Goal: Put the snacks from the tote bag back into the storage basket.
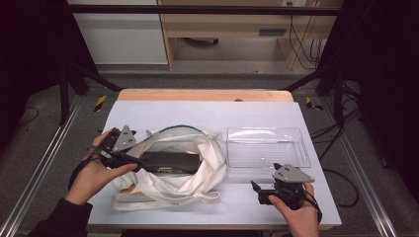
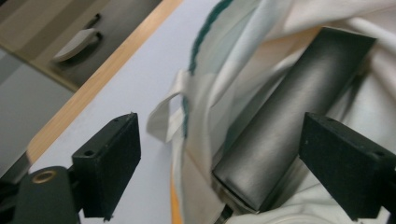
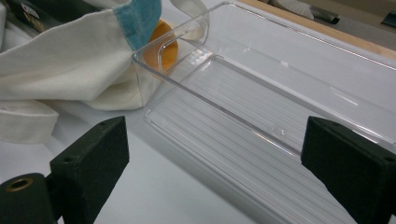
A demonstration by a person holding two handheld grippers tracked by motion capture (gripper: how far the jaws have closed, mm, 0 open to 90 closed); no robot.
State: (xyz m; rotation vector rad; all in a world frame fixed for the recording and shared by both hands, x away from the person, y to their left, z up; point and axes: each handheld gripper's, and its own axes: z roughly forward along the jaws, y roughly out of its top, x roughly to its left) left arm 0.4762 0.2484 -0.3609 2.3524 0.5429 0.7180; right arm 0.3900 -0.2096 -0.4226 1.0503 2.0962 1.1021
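Hands come in low over the near edge of the counter (image 1: 207, 111), one pair of tongs in each. My left tongs (image 1: 132, 157) sit at the left rim of the cream cloth bag (image 1: 205, 163), tilted inward toward its mouth, my left hand (image 1: 91, 175) cupped under them with the wrist bent. Their jaws are spread wide and pinch nothing. My right tongs (image 1: 258, 191) rest low near the front edge, pointing left, my right hand (image 1: 296, 210) behind them; those jaws are spread wide too and hold nothing.

From above, the dark box (image 1: 170, 162) lies inside the open bag, just ahead of my left tongs, and the clear plastic tray (image 1: 296, 148) stands beyond my right tongs, touching the bag's right side.

Looking along my left tongs (image 2: 219, 158), the dark box (image 2: 289, 121) runs lengthwise between the jaws, its near end closer to the right one, with a teal stripe on the bag (image 2: 243, 42) and a loose handle loop.

Along my right tongs (image 3: 215, 158), the tray (image 3: 261, 93) shows a ribbed floor, and something orange (image 3: 156, 49) sits behind its near corner under a blue-edged fold of the bag (image 3: 70, 60).
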